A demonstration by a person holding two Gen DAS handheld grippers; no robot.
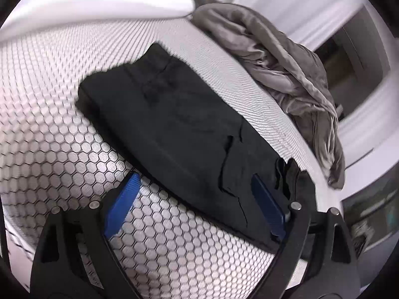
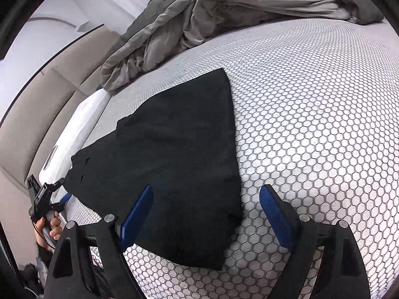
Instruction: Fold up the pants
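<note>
Folded black pants [image 1: 174,129] lie flat on the honeycomb mattress [image 1: 49,129], grey duvet [image 1: 286,74] bunched at 1 o'clock; left gripper [image 1: 197,199] and right gripper [image 2: 207,206] both stand wide over the near edge, gripping nothing.

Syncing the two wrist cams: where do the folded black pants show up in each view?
Left wrist: black pants run diagonally from upper centre to lower right, the near end between the open left gripper fingers.
Right wrist: pants fill the centre, the near corner between the open right gripper fingers.
Shared landmark: the crumpled grey duvet, beyond the pants on the honeycomb-patterned mattress.
</note>
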